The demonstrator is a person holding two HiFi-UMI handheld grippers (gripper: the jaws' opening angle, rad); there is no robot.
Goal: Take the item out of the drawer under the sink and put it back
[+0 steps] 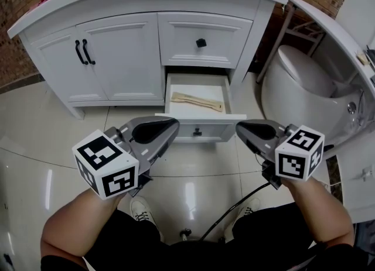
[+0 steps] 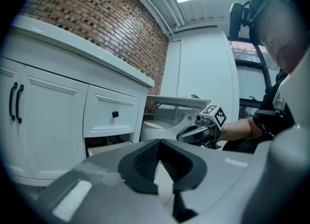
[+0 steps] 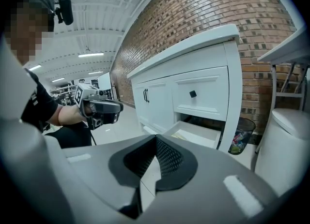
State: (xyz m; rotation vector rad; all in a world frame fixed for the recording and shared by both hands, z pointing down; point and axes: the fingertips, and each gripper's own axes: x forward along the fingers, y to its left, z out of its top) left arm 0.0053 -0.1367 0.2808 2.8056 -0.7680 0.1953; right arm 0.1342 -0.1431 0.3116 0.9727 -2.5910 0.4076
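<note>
- The bottom drawer of the white sink cabinet is pulled out, right under a closed drawer with a black knob.
- The wooden utensil is lying flat inside the open drawer, slightly slanted, and nothing's touching it.
- The left gripper has its jaws together and nothing in it. It's held just in front of the drawer's front panel, toward the left end.
- The right gripper is the same deal, jaws pressed together and empty, off the drawer's right front corner.
- Both hang over the shiny tile floor, with a gap between them.
- A toilet sits right of the cabinet.
</note>
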